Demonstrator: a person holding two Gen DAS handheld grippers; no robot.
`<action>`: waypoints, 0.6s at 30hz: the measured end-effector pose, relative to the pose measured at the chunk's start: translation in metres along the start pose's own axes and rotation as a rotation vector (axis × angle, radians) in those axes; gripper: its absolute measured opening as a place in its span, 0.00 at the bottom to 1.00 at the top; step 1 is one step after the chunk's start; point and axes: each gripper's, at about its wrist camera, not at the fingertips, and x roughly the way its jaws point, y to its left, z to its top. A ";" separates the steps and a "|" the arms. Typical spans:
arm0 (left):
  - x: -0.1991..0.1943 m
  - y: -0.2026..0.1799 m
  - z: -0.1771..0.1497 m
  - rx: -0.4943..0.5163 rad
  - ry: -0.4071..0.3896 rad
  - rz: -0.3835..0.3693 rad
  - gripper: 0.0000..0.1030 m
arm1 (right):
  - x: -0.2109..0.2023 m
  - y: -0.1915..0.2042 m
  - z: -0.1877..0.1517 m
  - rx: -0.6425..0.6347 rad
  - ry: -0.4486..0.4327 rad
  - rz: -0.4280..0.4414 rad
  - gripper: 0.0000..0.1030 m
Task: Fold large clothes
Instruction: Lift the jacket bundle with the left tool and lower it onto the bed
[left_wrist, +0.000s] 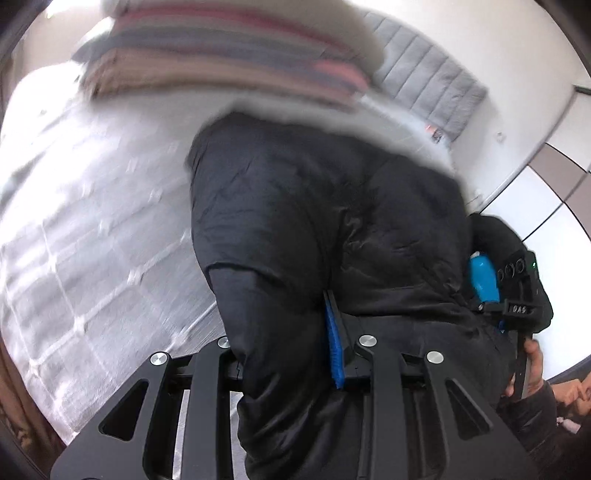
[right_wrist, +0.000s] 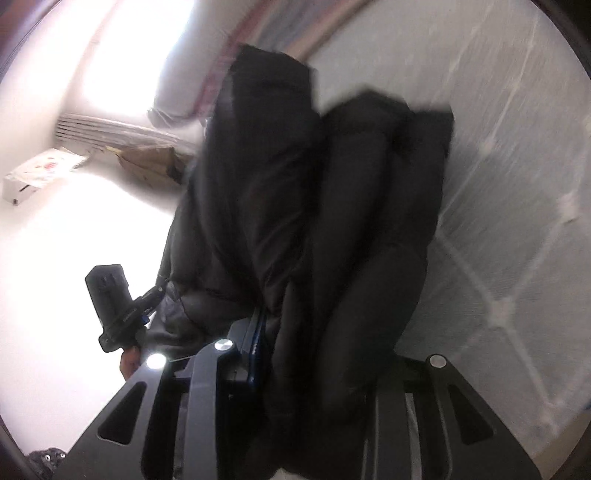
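A black puffy jacket (left_wrist: 314, 229) hangs lifted over the white checked bed cover (left_wrist: 92, 229). My left gripper (left_wrist: 295, 350) is shut on its edge, with fabric bunched between the blue-padded fingers (left_wrist: 334, 347). My right gripper (right_wrist: 314, 350) is shut on another part of the jacket (right_wrist: 314, 206), whose quilted folds hang over the bed cover (right_wrist: 517, 184). The right gripper also shows in the left wrist view (left_wrist: 509, 288) at the jacket's right side. The left gripper shows in the right wrist view (right_wrist: 122, 314) at the jacket's left. Both views are motion-blurred.
A stack of folded striped blankets (left_wrist: 221, 62) lies at the head of the bed beside a grey padded headboard (left_wrist: 424, 77). A white wall and a tiled floor (left_wrist: 535, 206) lie to the right. A white box (right_wrist: 40, 173) and brown cardboard (right_wrist: 151, 162) lie on the floor.
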 end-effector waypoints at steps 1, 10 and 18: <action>0.002 0.010 -0.003 -0.022 0.000 -0.017 0.27 | 0.005 -0.001 -0.002 0.012 0.004 0.008 0.32; 0.005 0.031 -0.010 -0.079 -0.021 -0.083 0.35 | 0.003 0.004 0.004 0.062 0.007 0.001 0.38; -0.063 0.035 0.005 0.035 -0.222 0.017 0.25 | 0.026 0.061 0.031 -0.095 -0.059 0.080 0.38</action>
